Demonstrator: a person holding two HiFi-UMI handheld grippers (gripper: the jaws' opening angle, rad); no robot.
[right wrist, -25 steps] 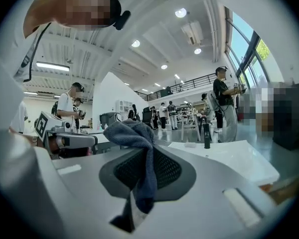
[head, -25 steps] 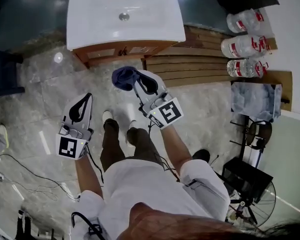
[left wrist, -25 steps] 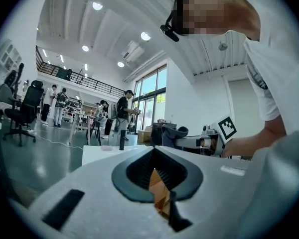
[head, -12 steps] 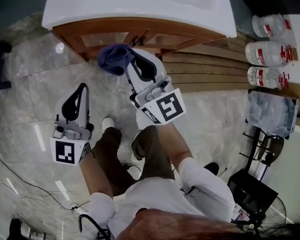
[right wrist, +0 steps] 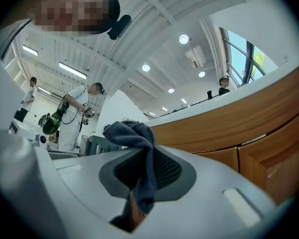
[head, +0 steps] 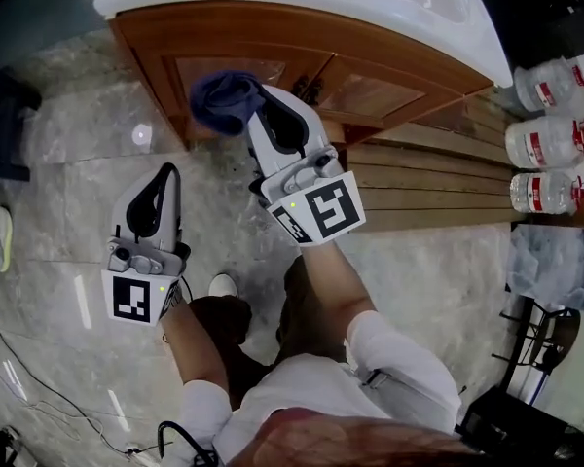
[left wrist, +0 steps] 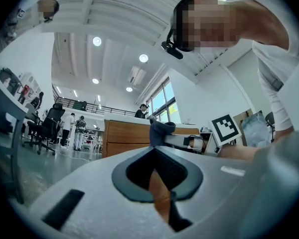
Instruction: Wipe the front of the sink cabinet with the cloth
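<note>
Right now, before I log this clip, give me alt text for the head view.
Seen from above, the right hand-held gripper holds a bunched dark blue cloth close to the wooden front of the sink cabinet. The left hand-held gripper, empty with jaws together, hangs over the marbled floor. At the right edge lie water bottles.

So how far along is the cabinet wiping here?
Done: the cloth is picked up, clamped in the right gripper. In hand: it is held up near the wooden cabinet front; contact can't be confirmed. Left: seemingly all of the wiping itself. The left gripper is shut and empty, off to the side.
</note>
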